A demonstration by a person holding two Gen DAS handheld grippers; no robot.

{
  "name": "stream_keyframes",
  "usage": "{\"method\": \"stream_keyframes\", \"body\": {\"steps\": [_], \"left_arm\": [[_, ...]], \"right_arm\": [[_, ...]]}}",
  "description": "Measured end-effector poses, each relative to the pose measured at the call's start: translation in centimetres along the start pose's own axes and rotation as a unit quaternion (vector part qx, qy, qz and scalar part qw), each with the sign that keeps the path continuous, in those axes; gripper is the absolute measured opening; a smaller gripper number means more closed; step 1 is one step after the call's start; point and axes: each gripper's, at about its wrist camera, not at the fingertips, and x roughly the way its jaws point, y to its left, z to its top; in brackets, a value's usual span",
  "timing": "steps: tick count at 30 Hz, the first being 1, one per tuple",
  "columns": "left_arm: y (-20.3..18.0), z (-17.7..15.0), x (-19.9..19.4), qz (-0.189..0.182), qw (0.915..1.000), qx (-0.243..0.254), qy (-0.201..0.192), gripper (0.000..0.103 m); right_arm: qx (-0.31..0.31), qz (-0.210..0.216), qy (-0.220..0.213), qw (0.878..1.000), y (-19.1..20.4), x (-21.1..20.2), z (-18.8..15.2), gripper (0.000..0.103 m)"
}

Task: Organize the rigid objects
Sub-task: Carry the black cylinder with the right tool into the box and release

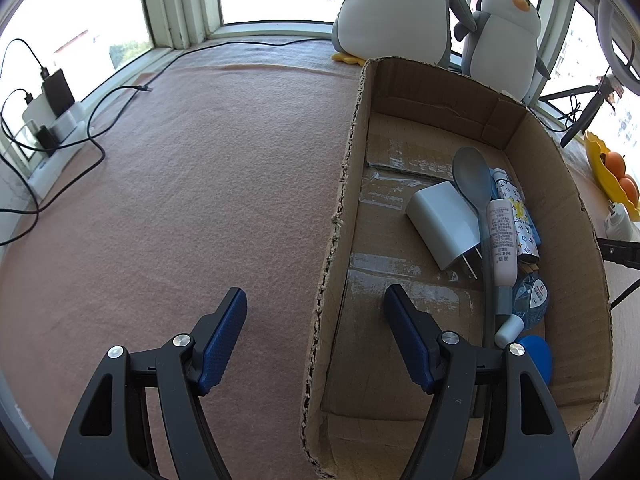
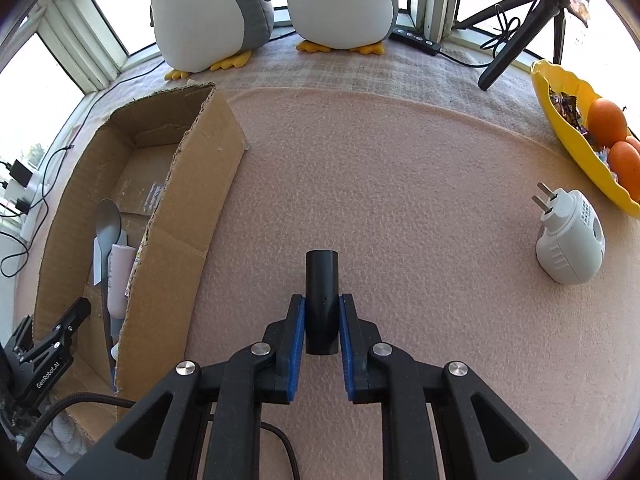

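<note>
My right gripper is shut on a short black cylinder, its blue pads pressing both sides just above the pink felt mat. An open cardboard box holds a grey spoon, a white charger, a pink tube and other small items. My left gripper stands open astride the box's left wall, one finger inside and one outside, pads apart from the cardboard. In the right wrist view the box lies to the left, with the left gripper's finger by it.
A white plug-in device lies on the mat at the right. Beyond it is a yellow bowl with oranges. Two plush penguins and a black tripod stand by the window. Chargers and cables lie at the far left.
</note>
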Motion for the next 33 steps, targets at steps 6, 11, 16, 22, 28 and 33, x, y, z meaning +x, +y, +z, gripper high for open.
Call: {"method": "stream_keyframes", "body": {"steps": [6, 11, 16, 22, 28, 33], "left_arm": [[0.0, 0.0, 0.0, 0.000, 1.0000, 0.000, 0.000, 0.072], [0.0, 0.0, 0.0, 0.000, 1.0000, 0.000, 0.000, 0.072], [0.0, 0.0, 0.0, 0.000, 1.0000, 0.000, 0.000, 0.072], [-0.1, -0.1, 0.0, -0.001, 1.0000, -0.002, 0.001, 0.072], [-0.1, -0.1, 0.0, -0.001, 1.0000, -0.002, 0.001, 0.072], [-0.1, -0.1, 0.0, -0.001, 1.0000, -0.002, 0.001, 0.072]], "right_arm": [[-0.013, 0.000, -0.036, 0.999, 1.1, -2.4, 1.5, 0.015], [-0.022, 0.009, -0.058, 0.998, 2.6, -3.8, 2.8, 0.015], [-0.031, 0.025, -0.070, 0.997, 4.5, -4.1, 3.9, 0.015], [-0.055, 0.030, -0.076, 0.995, 7.1, -3.6, 4.6, 0.015], [-0.075, 0.032, -0.068, 0.994, 9.2, -2.4, 5.1, 0.015], [-0.082, 0.040, -0.057, 0.994, 10.7, -1.4, 5.4, 0.015]]}}
